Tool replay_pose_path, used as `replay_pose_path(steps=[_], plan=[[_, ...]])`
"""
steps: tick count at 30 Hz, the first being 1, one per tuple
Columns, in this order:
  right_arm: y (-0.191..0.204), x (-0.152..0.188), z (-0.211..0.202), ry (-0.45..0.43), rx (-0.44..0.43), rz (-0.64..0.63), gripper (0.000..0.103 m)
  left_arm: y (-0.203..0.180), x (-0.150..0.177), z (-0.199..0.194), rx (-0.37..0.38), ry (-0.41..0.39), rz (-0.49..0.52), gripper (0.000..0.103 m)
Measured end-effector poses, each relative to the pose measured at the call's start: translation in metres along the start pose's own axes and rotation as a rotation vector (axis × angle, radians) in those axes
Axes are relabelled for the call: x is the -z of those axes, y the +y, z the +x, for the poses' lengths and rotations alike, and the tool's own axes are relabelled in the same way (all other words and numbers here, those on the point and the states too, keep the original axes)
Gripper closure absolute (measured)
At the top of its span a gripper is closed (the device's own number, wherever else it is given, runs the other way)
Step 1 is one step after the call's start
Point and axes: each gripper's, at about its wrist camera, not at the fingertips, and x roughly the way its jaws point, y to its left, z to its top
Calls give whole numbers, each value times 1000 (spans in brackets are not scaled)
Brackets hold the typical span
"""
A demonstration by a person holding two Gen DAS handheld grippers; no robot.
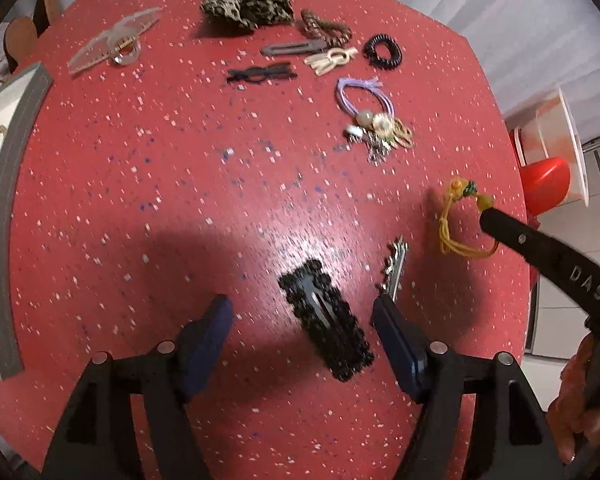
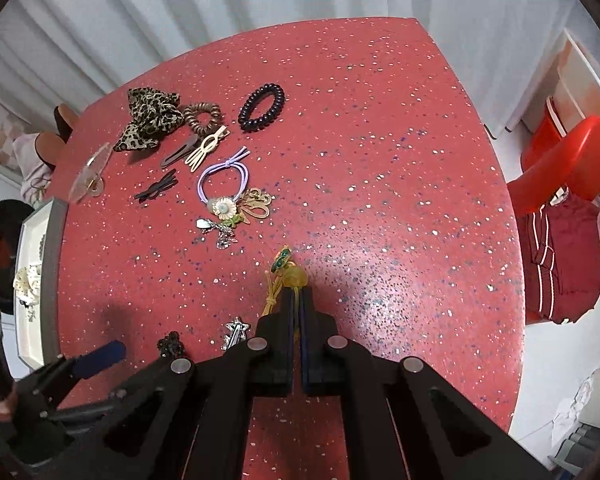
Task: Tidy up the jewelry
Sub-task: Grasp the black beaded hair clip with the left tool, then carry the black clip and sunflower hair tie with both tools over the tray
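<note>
My left gripper [image 1: 300,314] points down at the red speckled table [image 1: 180,184] and is open. A black lace-edged snap clip [image 1: 326,320] lies flat between its blue pads, nearer the right one, and neither pad presses on it. A small silver star clip [image 1: 396,268] lies just past the right fingertip. My right gripper [image 2: 300,302] is shut on a yellow cord bracelet [image 2: 276,296]. The bracelet's amber bead [image 2: 295,277] and green charm [image 2: 282,259] stick out beyond the tips. In the left wrist view the bracelet [image 1: 460,228] dangles from the right gripper [image 1: 490,216] near the table's right edge.
A grey-rimmed white tray [image 1: 4,216] sits at the table's left edge. Further back lie a leopard scrunchie [image 1: 246,0], a clear claw clip [image 1: 114,42], a black spiral tie [image 1: 382,50], a purple elastic [image 1: 360,94] and a heap of charms [image 1: 384,134]. A red chair [image 2: 568,168] stands to the right.
</note>
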Motion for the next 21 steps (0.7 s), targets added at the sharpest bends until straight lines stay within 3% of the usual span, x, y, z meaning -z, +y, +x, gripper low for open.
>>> replay_pose_path(steps=[7,12,13,17,21], plan=[[-3,4,-7,-6,-4,8,101,-4,6,13,-31,31,-31,29],[-5,6,-11,-9,-7,15,101,-17,6,16,-68,25,-1,30],[-6,7,-11,-9,-7,17,101,-22,6,18,-72,26,6,33],[-7,10,-14,-8,-9,20,101,-40,8,23,-86,18,61,67],[-9,12,-17,-7,-15,29,101,-37,7,19,-62,9,62,70]])
